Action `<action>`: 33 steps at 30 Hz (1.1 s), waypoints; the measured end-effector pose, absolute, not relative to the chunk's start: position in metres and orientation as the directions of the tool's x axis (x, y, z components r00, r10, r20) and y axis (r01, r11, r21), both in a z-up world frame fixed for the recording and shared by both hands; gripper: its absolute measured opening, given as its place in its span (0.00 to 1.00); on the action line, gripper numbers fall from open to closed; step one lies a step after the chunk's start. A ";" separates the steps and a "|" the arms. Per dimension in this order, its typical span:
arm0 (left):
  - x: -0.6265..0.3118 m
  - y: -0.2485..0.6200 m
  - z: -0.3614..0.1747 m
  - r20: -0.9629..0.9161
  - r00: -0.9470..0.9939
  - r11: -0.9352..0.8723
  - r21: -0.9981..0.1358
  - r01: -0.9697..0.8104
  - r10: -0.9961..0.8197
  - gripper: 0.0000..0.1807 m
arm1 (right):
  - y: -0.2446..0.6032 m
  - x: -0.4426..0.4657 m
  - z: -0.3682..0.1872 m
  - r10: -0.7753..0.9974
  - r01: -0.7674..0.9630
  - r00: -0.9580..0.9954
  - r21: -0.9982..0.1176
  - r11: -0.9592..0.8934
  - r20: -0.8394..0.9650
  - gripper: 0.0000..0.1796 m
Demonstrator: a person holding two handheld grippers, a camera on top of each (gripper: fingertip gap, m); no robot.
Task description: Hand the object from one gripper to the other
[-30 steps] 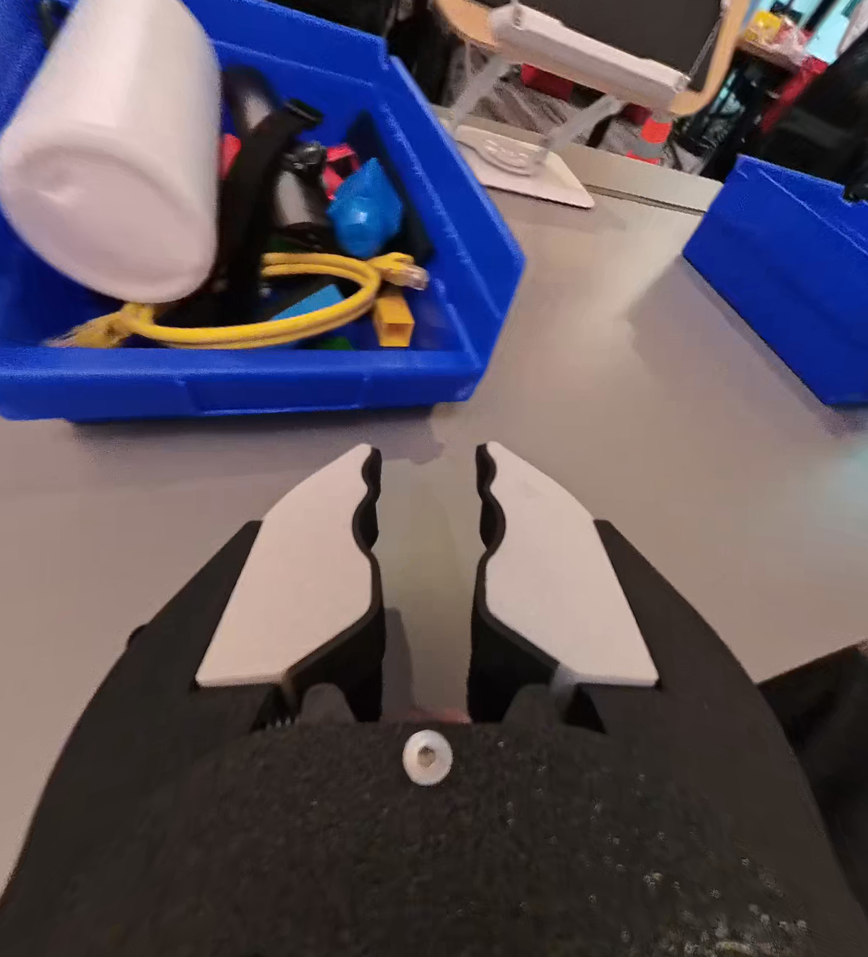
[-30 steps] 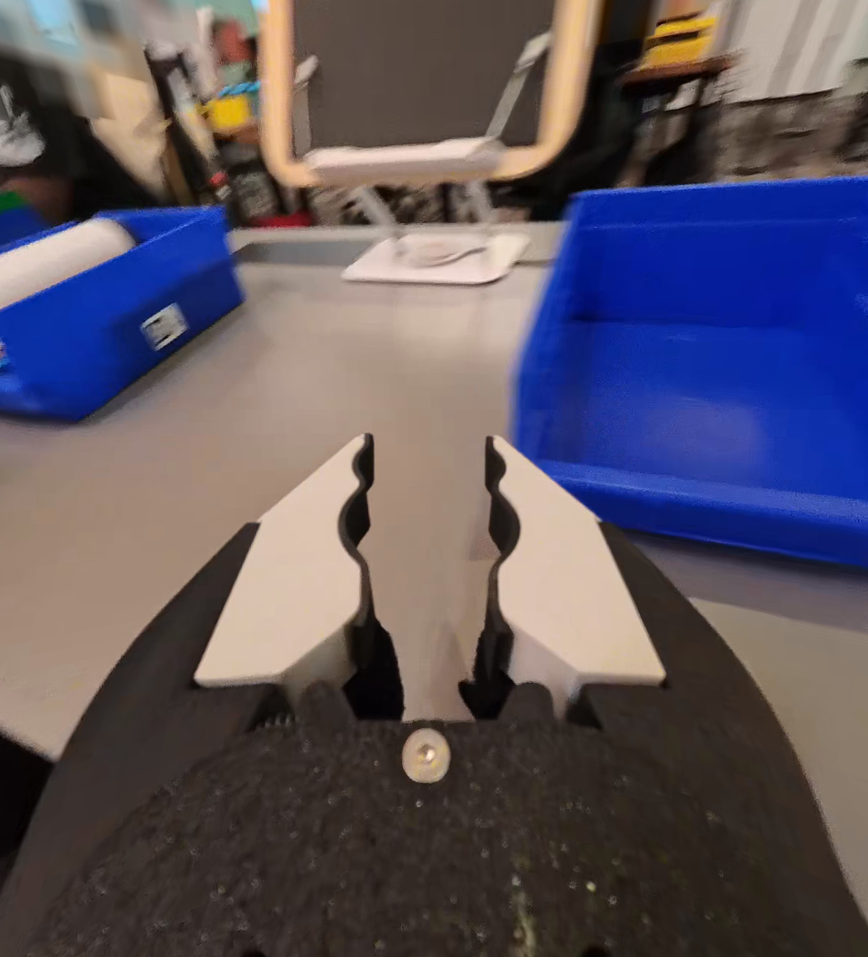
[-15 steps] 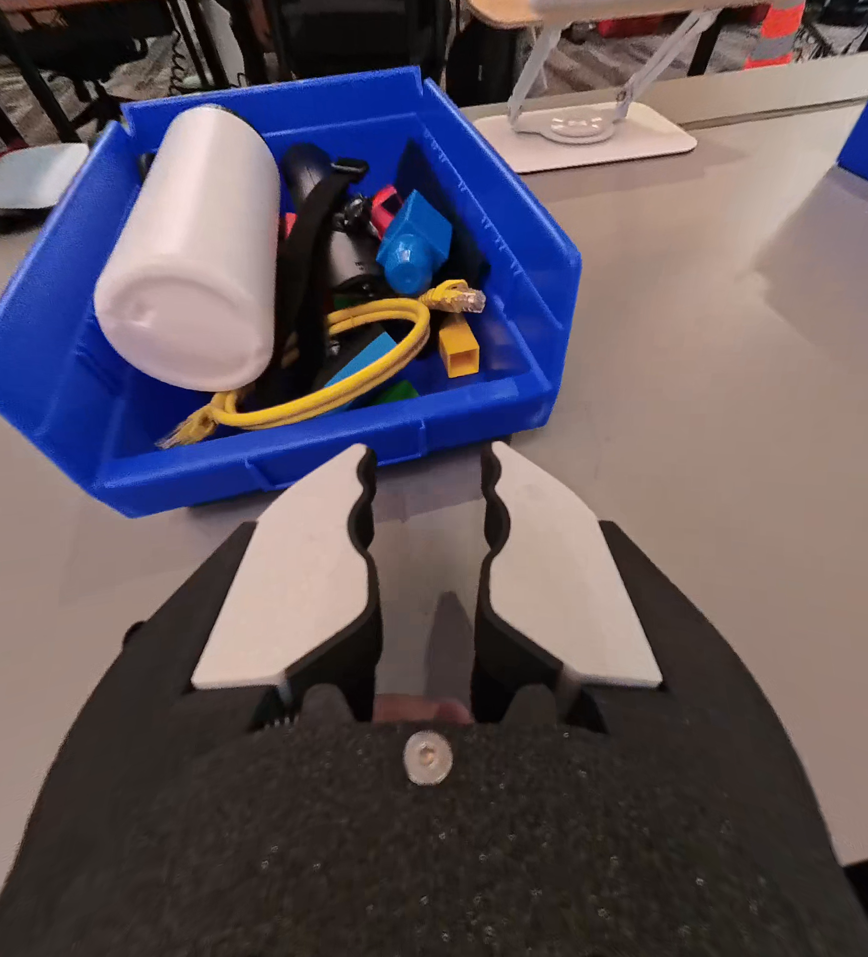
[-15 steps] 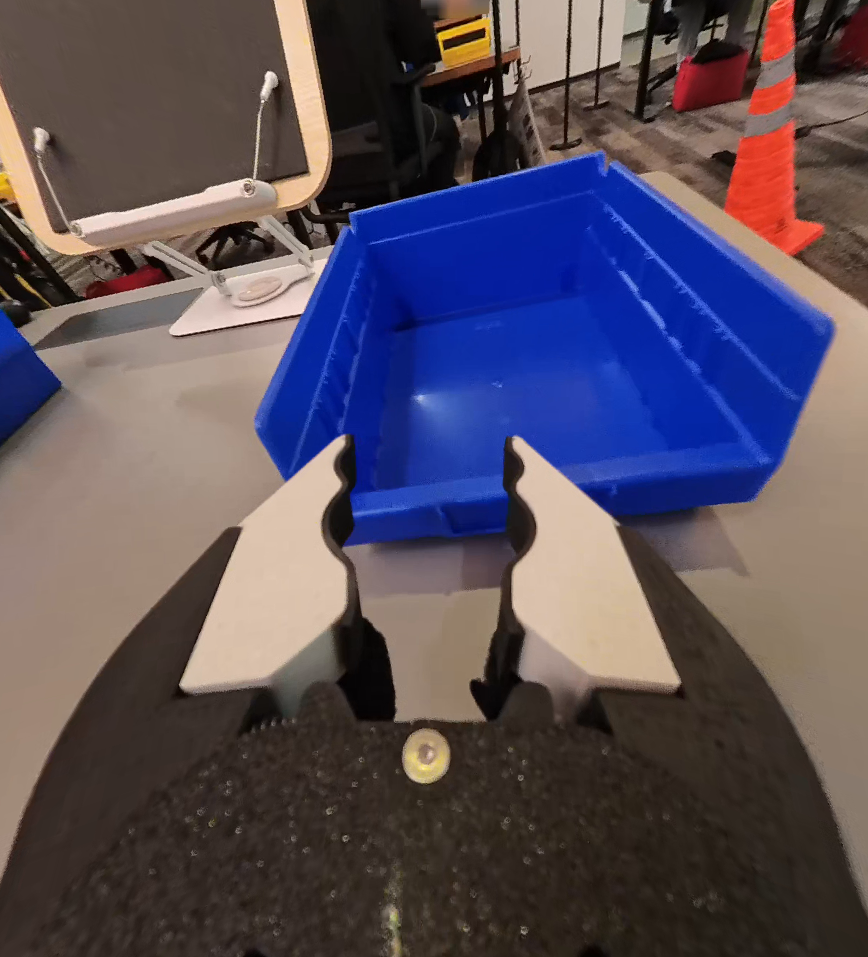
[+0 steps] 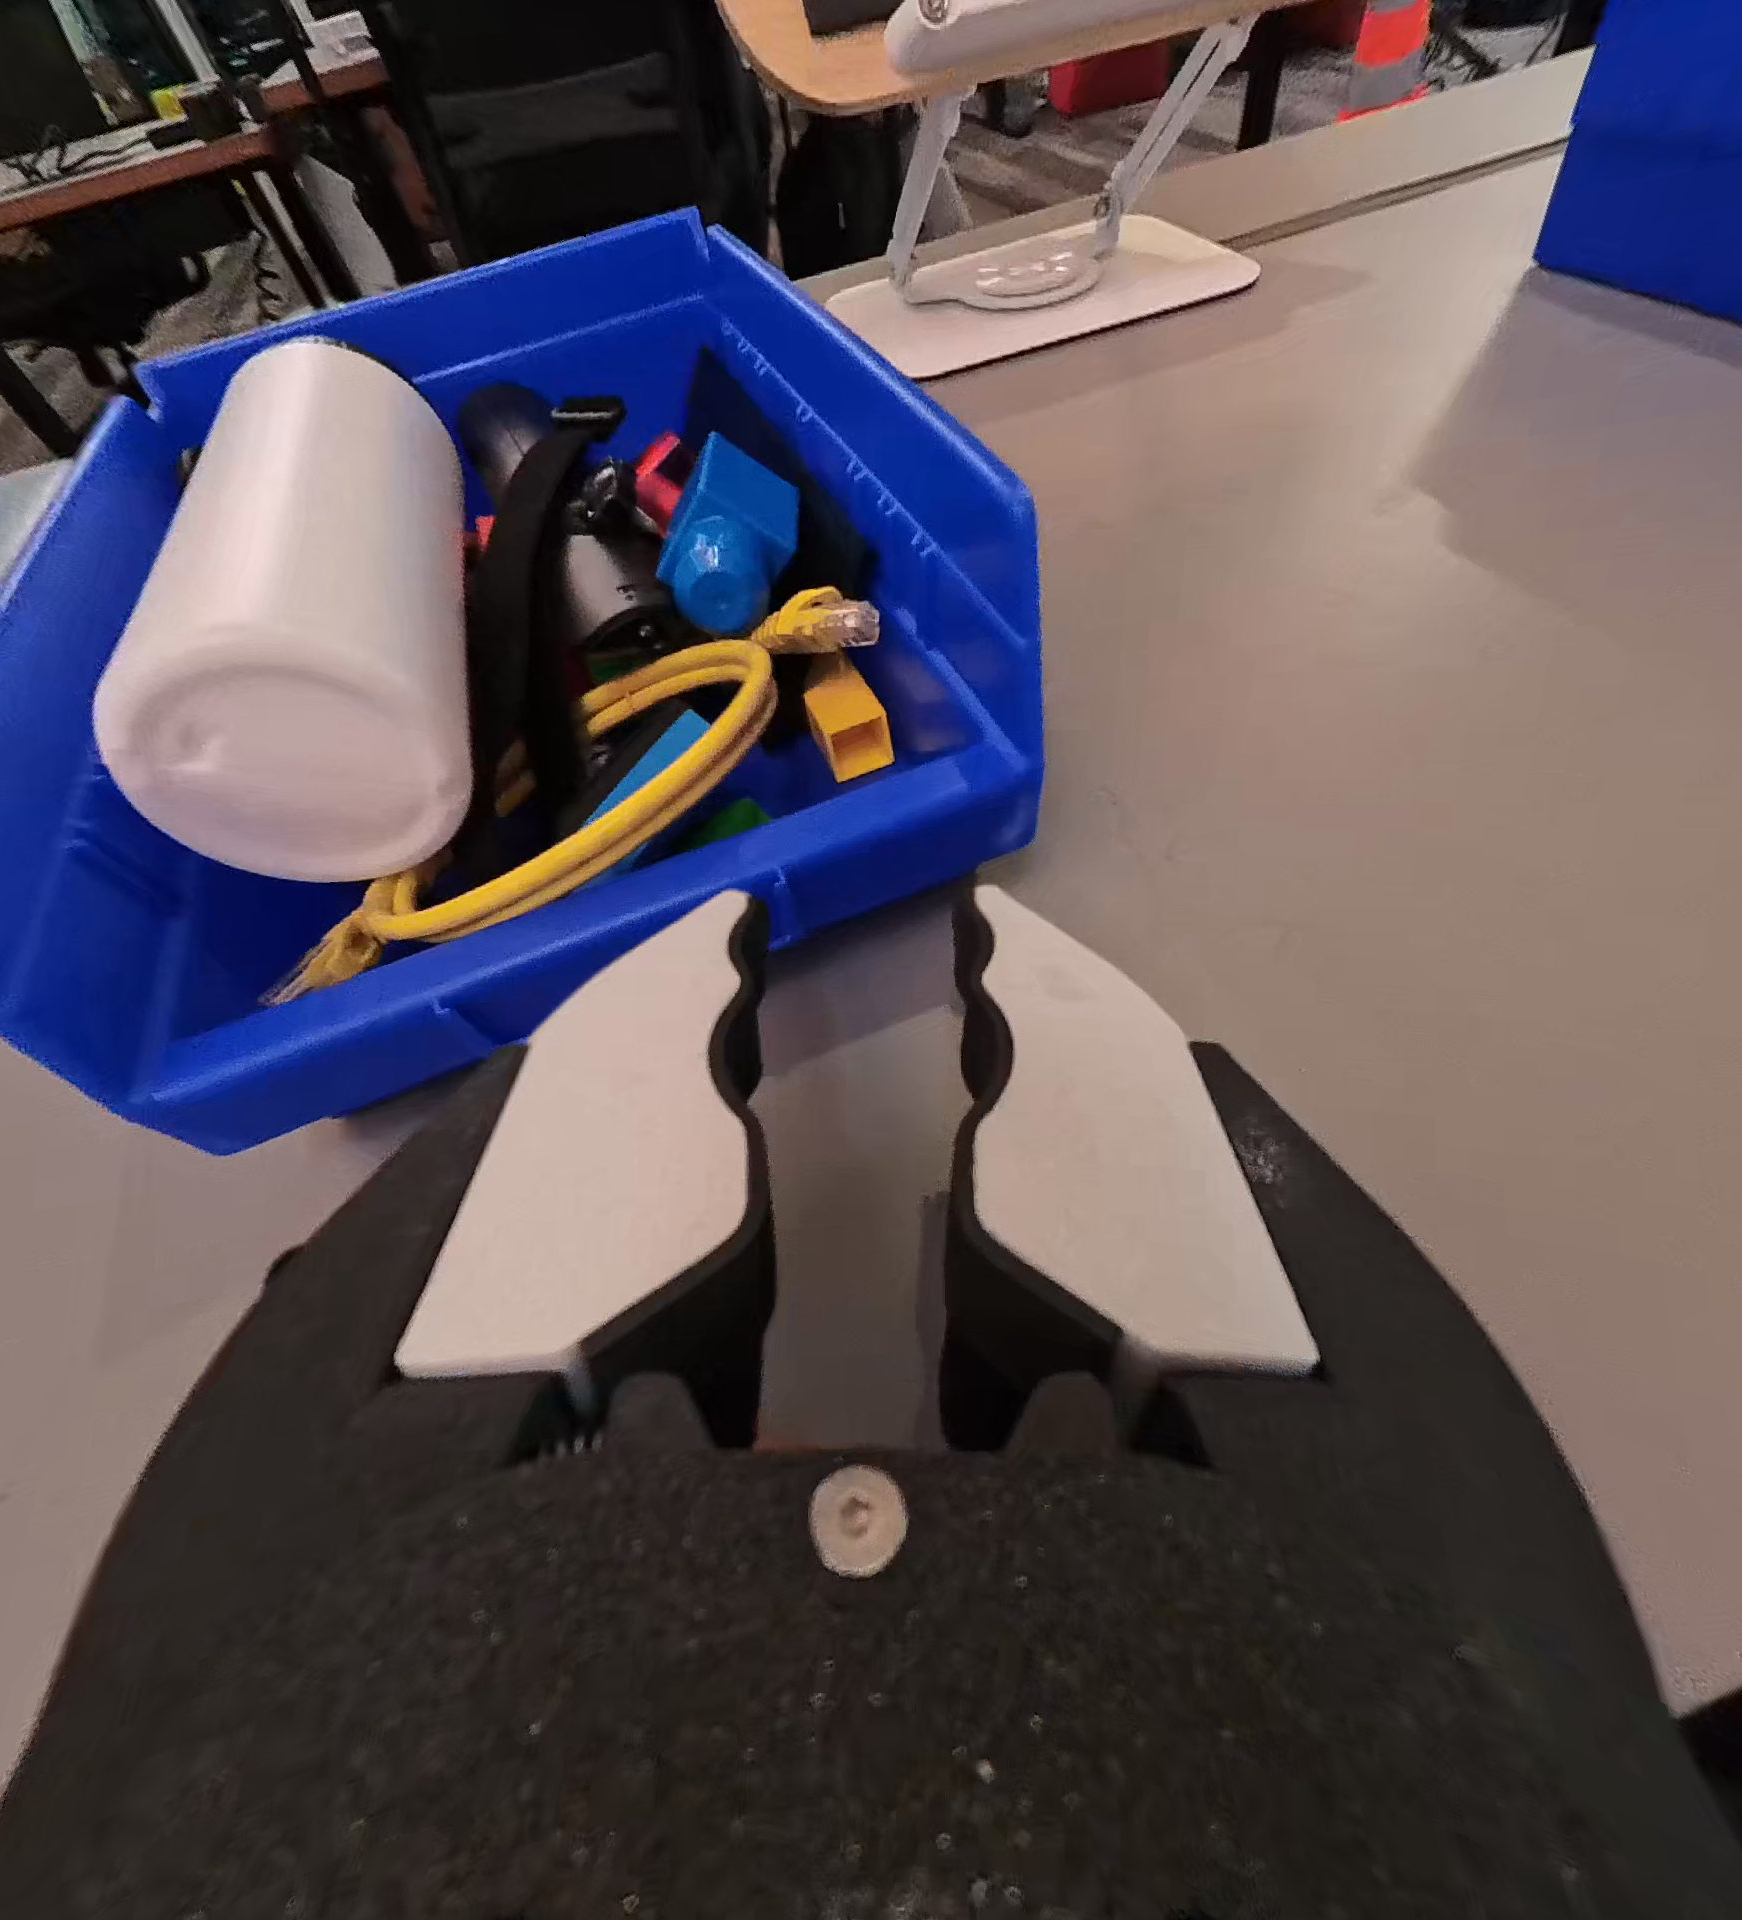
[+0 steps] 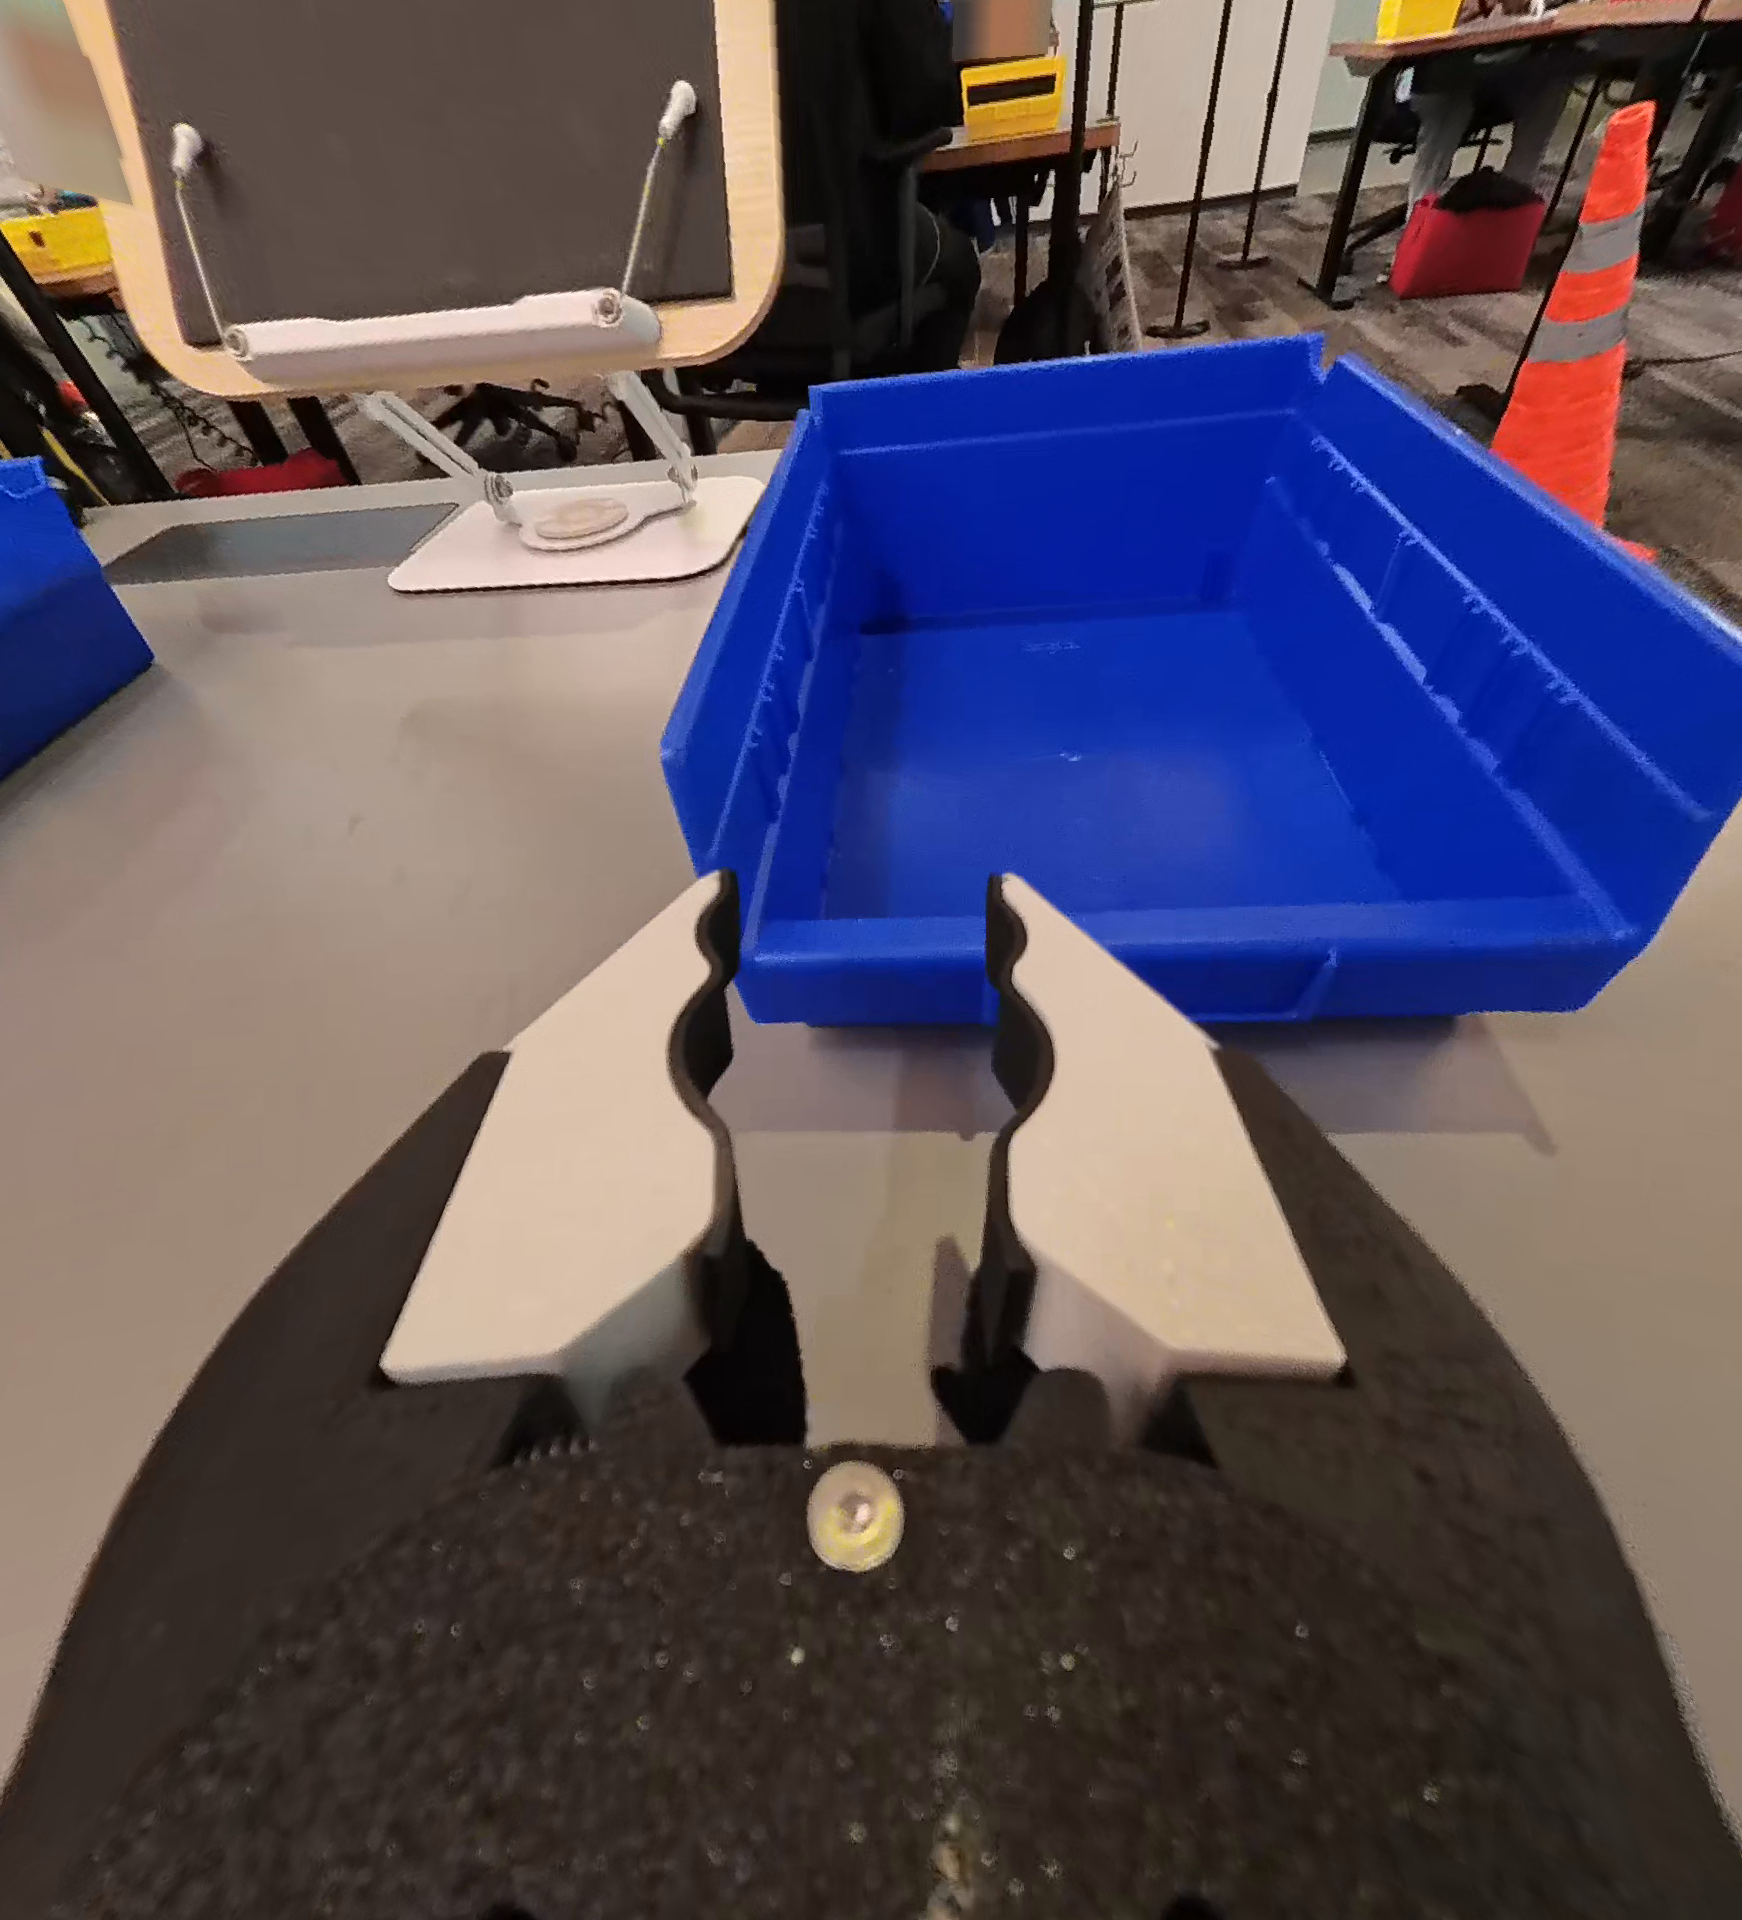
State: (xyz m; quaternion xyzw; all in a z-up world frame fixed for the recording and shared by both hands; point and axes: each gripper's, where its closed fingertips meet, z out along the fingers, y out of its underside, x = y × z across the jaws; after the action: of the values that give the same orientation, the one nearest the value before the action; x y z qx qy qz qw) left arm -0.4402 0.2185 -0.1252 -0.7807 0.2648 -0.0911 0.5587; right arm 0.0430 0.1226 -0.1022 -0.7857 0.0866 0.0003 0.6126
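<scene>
Grey and smooth, the table (image 5: 1366, 727) carries everything you are working over, with desks, chairs and an orange traffic cone (image 6: 1573, 312) on the carpeted floor beyond it.

Your left tool (image 5: 854, 914) hangs over the table with its two grey fingers spread and nothing between them. Just ahead of it and to its left sits a blue plastic bin full of objects (image 5: 908, 831), its front wall close to the fingertips. Inside lie a white plastic cylinder bottle (image 5: 295, 623) at the far left, a black strap (image 5: 524, 561) next to it, a looped yellow network cable (image 5: 659, 779), a blue plastic bolt-shaped piece (image 5: 727, 540) and a small orange hollow block (image 5: 851, 738). None of these is in a grip; which one is to be handed over, you cannot tell.

Your right tool (image 6: 859, 904) is likewise spread and holds nothing. Its fingertips reach the front wall of an empty blue plastic bin (image 6: 1054, 977) lying directly ahead. Farther off to its left stands a wood-framed dark board on a white folding stand (image 6: 451, 208).
</scene>
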 end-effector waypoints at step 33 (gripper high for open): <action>-0.426 0.208 -0.124 -0.181 0.829 -0.209 -0.919 -0.334 -0.529 0.22 | 0.125 0.005 -0.115 -0.002 -0.226 0.972 -0.927 -0.298 -0.237 0.27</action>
State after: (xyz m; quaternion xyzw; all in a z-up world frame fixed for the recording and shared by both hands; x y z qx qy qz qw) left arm -0.4258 0.2083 -0.1235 -0.7726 0.2792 -0.0868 0.5635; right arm 0.0045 0.1246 -0.1151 -0.8001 0.0714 0.0954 0.5879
